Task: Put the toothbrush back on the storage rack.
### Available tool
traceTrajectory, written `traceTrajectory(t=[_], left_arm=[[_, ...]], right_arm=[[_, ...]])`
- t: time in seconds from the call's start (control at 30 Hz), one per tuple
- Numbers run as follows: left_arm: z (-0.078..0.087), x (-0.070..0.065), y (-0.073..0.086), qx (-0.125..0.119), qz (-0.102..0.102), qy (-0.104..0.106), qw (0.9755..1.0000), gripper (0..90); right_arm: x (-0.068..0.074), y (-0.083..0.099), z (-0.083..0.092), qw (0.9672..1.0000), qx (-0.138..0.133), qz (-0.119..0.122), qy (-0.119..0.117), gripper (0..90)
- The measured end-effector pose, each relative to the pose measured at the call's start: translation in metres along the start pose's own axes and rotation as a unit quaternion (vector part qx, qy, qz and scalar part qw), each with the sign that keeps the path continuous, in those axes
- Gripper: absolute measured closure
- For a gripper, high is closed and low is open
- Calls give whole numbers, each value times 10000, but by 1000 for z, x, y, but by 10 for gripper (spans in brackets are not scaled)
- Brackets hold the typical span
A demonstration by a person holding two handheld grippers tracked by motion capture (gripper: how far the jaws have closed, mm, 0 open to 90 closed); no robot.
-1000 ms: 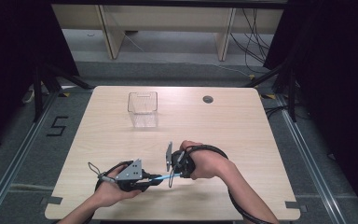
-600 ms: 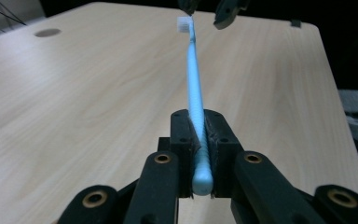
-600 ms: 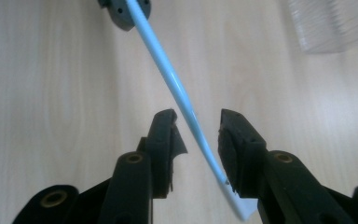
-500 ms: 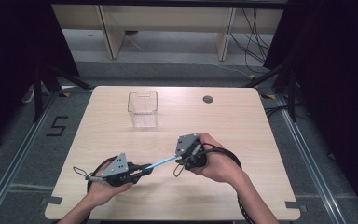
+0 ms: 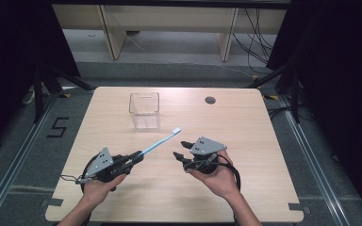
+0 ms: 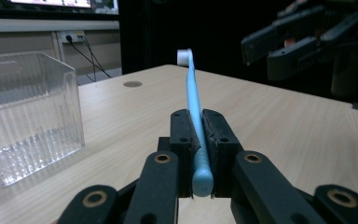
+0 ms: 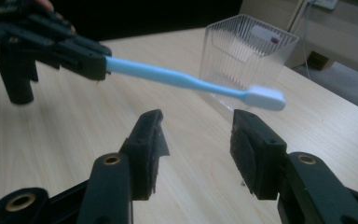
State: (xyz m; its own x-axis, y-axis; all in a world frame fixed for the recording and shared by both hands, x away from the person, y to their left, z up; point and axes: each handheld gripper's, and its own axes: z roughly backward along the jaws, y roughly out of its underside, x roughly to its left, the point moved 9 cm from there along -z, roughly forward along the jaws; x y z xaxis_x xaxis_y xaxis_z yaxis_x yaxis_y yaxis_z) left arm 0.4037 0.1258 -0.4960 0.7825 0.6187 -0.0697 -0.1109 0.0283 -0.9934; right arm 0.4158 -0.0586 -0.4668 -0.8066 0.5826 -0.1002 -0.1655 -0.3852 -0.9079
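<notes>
A light blue toothbrush (image 5: 158,141) with a white head (image 7: 264,97) is clamped by its handle end in my left gripper (image 5: 134,157), which is shut on it above the front left of the table. The brush (image 6: 194,109) points up and away toward the clear plastic box (image 5: 144,109). My right gripper (image 5: 183,149) hovers just right of the brush head, open, with nothing between its fingers (image 7: 147,147). In the right gripper view the brush (image 7: 177,78) crosses above the open jaws. The box (image 6: 25,112) looks empty.
The wooden table (image 5: 259,136) has a round cable hole (image 5: 210,100) near its far edge. Shelving and cables stand on the floor beyond the table. A strip marked 5 (image 5: 58,127) lies on the floor to the left.
The right gripper has let go of the toothbrush and opened, drawing back to the right. The left gripper keeps the brush, now raised with its head toward the box.
</notes>
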Motion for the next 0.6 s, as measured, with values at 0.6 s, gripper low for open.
traceTrajectory(t=[0.6], left_arm=[[1,0,-16,-302,-21,-124,9995,825]], right_arm=[[12,15,-29,9900,-159,-1298,-537,508]])
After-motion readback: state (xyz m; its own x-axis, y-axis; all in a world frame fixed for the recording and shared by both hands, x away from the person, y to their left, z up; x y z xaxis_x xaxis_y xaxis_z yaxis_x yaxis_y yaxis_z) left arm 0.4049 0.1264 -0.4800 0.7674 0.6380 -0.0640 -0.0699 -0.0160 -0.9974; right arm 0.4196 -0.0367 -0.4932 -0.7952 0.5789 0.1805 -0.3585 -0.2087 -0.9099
